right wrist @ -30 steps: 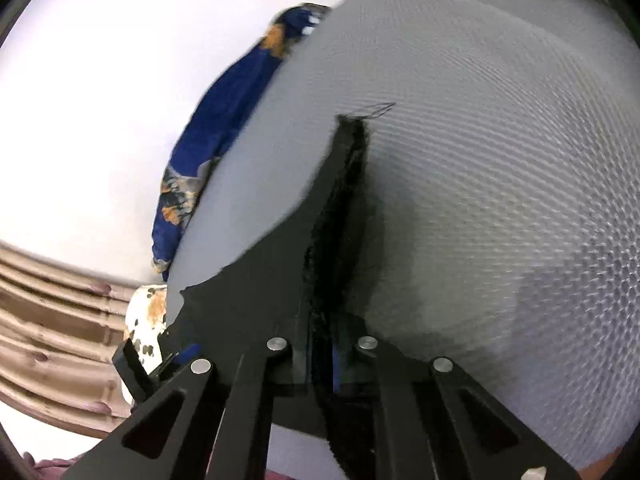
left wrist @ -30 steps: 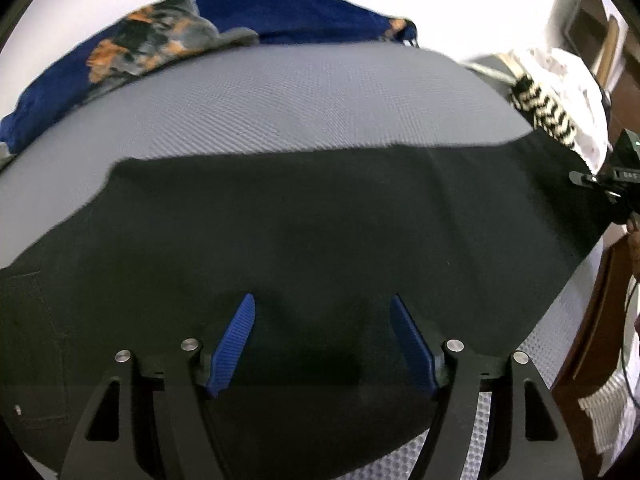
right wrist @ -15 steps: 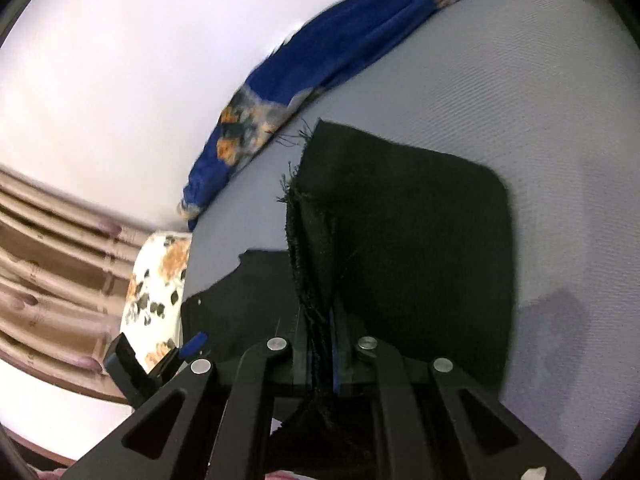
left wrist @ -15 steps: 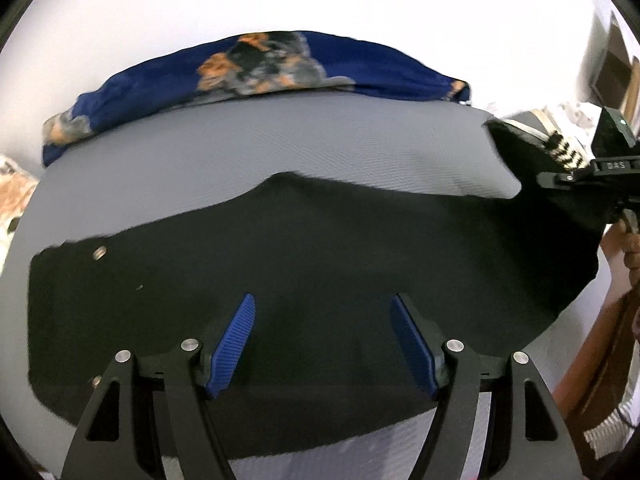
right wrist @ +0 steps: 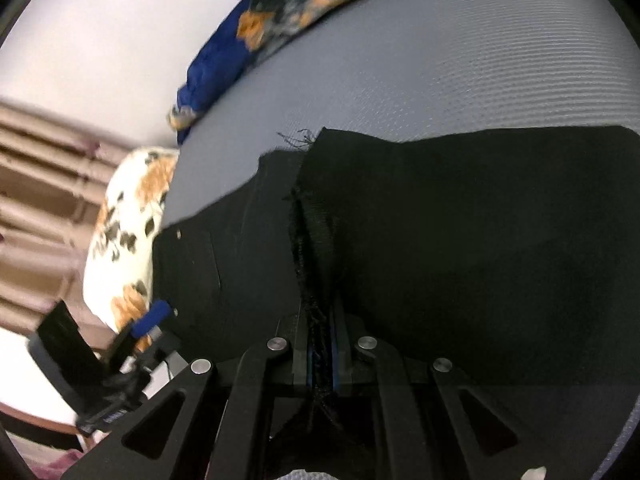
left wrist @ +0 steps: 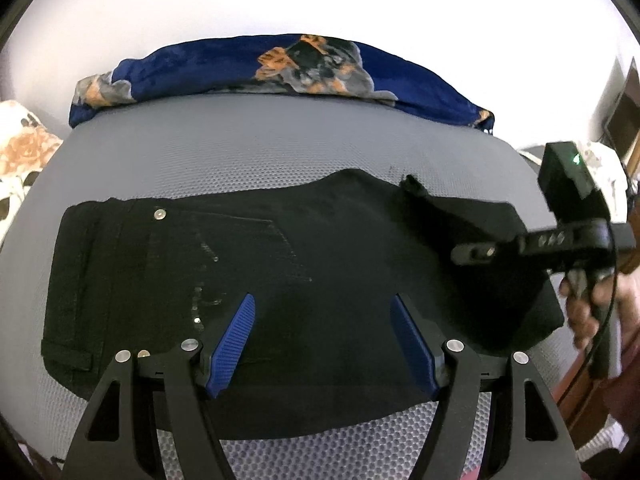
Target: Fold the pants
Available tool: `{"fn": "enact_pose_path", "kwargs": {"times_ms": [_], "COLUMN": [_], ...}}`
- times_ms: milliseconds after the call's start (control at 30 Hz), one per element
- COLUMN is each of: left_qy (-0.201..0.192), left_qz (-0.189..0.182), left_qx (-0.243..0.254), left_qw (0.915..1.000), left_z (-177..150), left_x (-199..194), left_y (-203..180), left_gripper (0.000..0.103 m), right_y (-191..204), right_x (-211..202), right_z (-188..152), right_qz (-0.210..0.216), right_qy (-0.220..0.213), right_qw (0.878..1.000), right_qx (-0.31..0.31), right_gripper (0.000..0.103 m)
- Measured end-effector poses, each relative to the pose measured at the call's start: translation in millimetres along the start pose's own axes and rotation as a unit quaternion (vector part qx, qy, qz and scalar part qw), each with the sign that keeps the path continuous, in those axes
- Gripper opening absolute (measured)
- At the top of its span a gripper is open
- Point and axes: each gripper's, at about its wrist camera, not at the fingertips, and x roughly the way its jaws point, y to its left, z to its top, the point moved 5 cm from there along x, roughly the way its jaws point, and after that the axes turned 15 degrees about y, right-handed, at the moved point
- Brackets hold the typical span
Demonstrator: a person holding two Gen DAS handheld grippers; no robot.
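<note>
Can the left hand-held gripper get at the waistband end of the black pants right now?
Probably yes. The left hand-held gripper is open above the black pants, and the waistband end lies flat and uncovered to its left; the right hand-held gripper holds the far end.

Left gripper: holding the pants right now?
No. The left gripper has its blue fingers spread wide above the black pants, nothing between them.

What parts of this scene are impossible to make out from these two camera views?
- Black pants: the near edge, in the left wrist view, is hidden behind the open left gripper.
- Frayed hem: where it enters the right gripper, right wrist view, the shut fingers cover it.
- Hand: blurred and cut off by the left view's right edge.
- Floral cloth: smeared by motion blur.
</note>
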Motion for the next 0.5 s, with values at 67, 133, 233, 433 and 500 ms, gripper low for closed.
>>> {"fn": "enact_pose_path", "kwargs": {"times_ms": [67, 133, 233, 433, 500], "left_qy": [0.001, 0.004, 0.008, 0.036, 0.052], "left_qz": [-0.011, -0.02, -0.03, -0.105, -0.127], "left_qx": [-0.007, -0.014, -0.02, -0.025, -0.023], "left_qw": [0.9999, 0.9997, 0.9993, 0.9935, 0.9903], "left_z": [0, 0, 1, 5, 6], "left_x": [0, 1, 2, 3, 7], "left_y": [5, 8, 10, -2, -9], "left_gripper": [0.071, 0.071, 0.071, 0.071, 0.071], "right_y": [7, 12, 23, 40, 34], "right_x": [13, 20, 24, -3, -16], "right_z": [-1, -1, -4, -18, -23], "right_qz": [-0.029, -0.048, -0.037, -0.031, -0.033], "right_qy": [0.009, 0.014, 0.017, -0.016, -0.028], "right_qw": [0.999, 0.998, 0.999, 0.998, 0.998], "right_qx": [-0.016, -0.029, -0.033, -0.056, -0.049], "right_gripper": [0.011, 0.02, 0.032, 0.033, 0.036]}}
